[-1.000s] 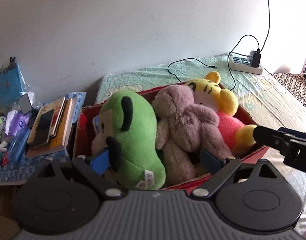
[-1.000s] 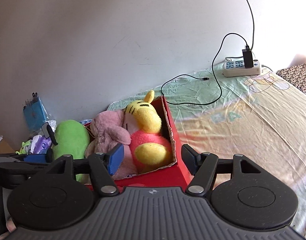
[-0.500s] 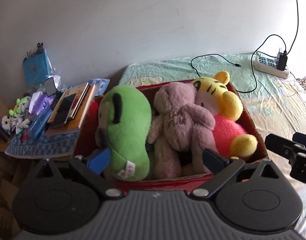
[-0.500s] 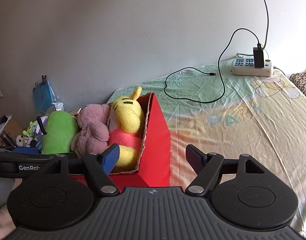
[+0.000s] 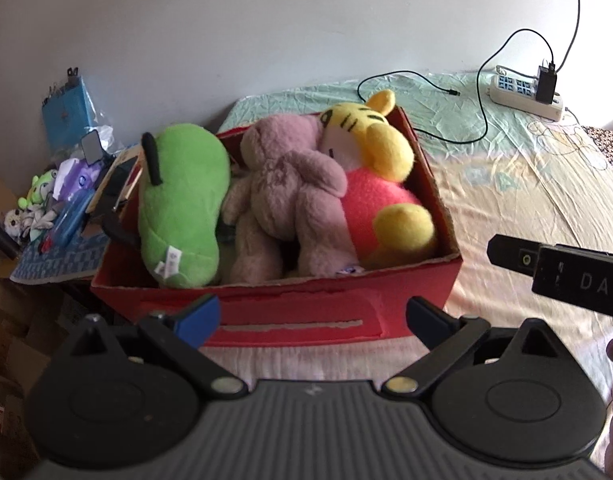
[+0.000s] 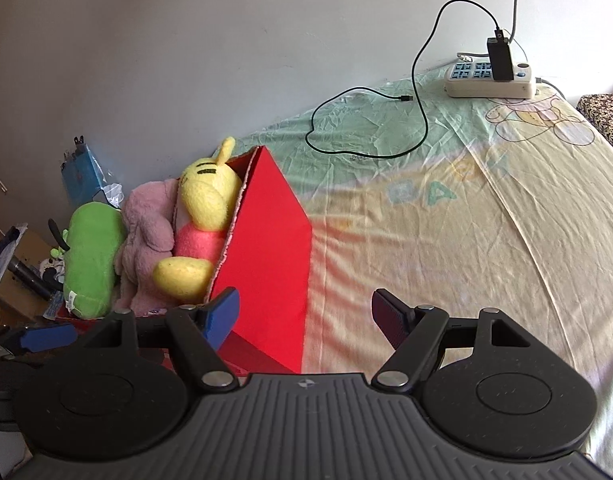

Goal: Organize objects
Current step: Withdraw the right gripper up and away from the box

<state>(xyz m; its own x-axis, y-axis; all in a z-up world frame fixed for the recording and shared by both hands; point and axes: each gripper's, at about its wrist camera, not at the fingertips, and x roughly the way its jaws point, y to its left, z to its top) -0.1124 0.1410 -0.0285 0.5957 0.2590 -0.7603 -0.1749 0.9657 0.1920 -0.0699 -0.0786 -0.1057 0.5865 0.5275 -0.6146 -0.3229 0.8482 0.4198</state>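
While both grippers' fingers (image 5: pixel 198 316) spread, red box (image 5: pixel 290 312) holds green (image 5: pixel 182 204), pink (image 5: pixel 290 196), yellow plushes (image 5: pixel 382 184).

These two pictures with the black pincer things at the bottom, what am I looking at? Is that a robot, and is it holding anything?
No robot: a person holds a two-finger grasping tool in each hand, and each tool carries a wide-angle camera looking out along its fingers. One picture comes from the left tool, the other from the right tool. Both tools are open and hold nothing. In front, on a bed sheet, stands a red box packed with three soft toys: a green plush, a pink bear and a yellow tiger. Further back a power strip with a black cable lies on the sheet. The dark bar at the right in the left picture is part of the right tool.
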